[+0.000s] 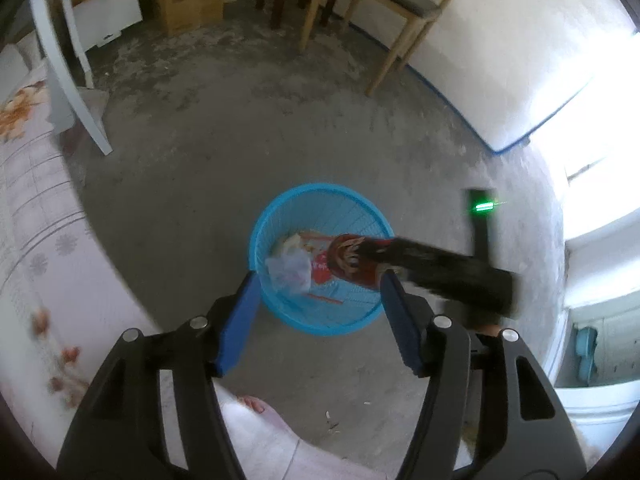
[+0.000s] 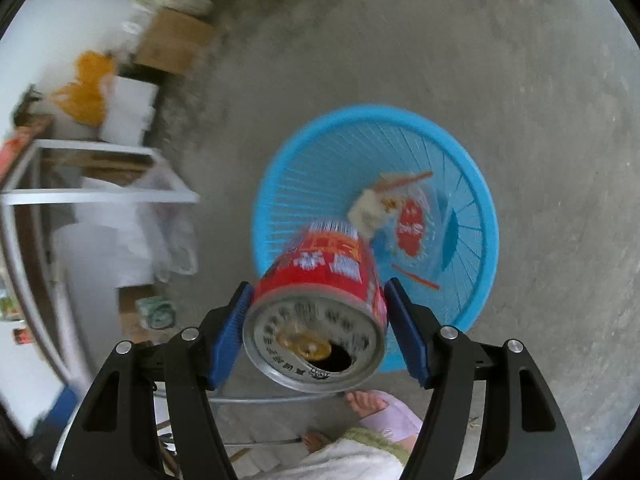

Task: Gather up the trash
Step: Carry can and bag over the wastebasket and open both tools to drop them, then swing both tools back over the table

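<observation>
A blue mesh waste basket (image 1: 320, 196) stands on the grey concrete floor and holds a clear plastic bag (image 1: 290, 270) and red-and-white wrappers (image 2: 410, 226). My left gripper (image 1: 318, 322) is open and empty, above the basket's near rim. My right gripper (image 2: 316, 326) holds a red drink can (image 2: 320, 304) between its blue pads, over the basket's (image 2: 486, 200) near rim; the can's opened top faces the camera. In the left wrist view the right gripper (image 1: 460, 276) comes in blurred from the right with the can (image 1: 352, 258) over the basket.
A cloth-covered table (image 1: 36, 216) with a flower print lies left. A white chair (image 1: 68, 68), a wooden chair (image 1: 384, 8) and cardboard boxes (image 1: 190, 0) stand farther back. A white metal rack (image 2: 96, 196) and plastic bags (image 2: 172, 232) lie left of the basket. My feet (image 2: 364, 400) show below.
</observation>
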